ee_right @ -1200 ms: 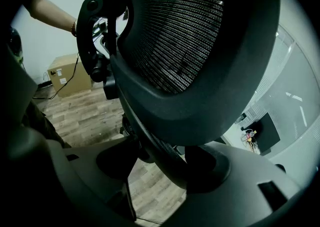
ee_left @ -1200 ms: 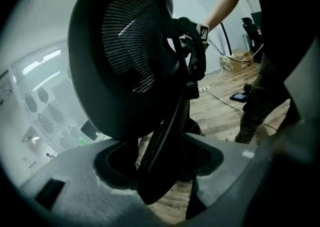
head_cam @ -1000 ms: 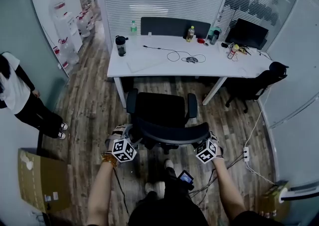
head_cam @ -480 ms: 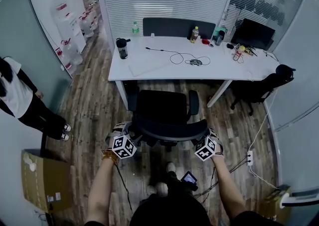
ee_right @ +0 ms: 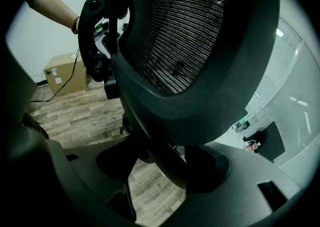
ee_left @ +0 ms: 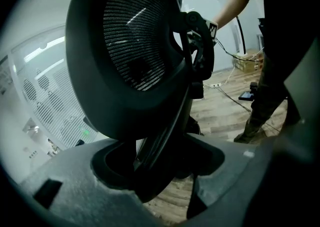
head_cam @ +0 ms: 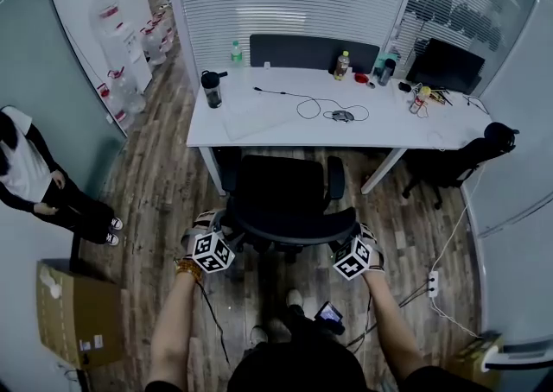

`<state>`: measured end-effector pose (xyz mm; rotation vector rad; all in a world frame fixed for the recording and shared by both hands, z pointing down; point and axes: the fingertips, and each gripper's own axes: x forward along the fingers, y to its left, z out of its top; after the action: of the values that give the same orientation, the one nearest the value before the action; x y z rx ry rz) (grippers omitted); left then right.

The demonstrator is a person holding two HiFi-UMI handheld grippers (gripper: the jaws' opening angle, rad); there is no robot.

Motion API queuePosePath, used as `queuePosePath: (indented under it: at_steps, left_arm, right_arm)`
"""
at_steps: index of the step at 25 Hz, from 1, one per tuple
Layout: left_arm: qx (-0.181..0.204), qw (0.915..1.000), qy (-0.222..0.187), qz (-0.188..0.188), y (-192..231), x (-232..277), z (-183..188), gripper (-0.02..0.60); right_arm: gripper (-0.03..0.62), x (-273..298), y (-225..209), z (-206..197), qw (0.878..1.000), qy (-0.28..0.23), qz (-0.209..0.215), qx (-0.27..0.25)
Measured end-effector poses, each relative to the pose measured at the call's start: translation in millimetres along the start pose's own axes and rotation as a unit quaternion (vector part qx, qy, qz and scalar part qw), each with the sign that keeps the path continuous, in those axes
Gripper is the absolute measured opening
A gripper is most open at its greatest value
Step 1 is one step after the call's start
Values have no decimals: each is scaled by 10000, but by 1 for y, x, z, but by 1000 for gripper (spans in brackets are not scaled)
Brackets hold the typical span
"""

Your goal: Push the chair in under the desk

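Our left gripper point(head_cam: 225, 228) is clamped on the left end of the backrest point(head_cam: 289, 231) of the chair point(head_cam: 282, 187). Our right gripper point(head_cam: 347, 237) is clamped on the right end. In each gripper view the frame of the mesh back fills the gap between the jaws. The chair faces the desk point(head_cam: 259, 123) squarely, its front edge close to the desk's near edge. We judge the push roughly half done, since the chair is not yet under the top and must roll further in.

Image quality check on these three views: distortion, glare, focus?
Head view: sharp, fisheye bows the desk edge, bright band on blinds. Left gripper view: dark round vignette, chair backrest fills frame, light glinting on its mesh. Right gripper view: same vignette, mesh backlit.
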<state>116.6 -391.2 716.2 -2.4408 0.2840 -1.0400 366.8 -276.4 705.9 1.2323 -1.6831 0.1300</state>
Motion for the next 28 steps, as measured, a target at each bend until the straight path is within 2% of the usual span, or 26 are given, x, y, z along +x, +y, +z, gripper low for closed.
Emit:
queuePosePath:
  at_steps: [23,28]
  left_arm:
    - [-295,9989,312,166,61,65,13,296]
    - [-384,9983,380,236,70,79,21,298]
  right_arm:
    - [288,51,-84,15,9996,-134,99,-244]
    - [288,65,-104,8,9993,-189,121,-301]
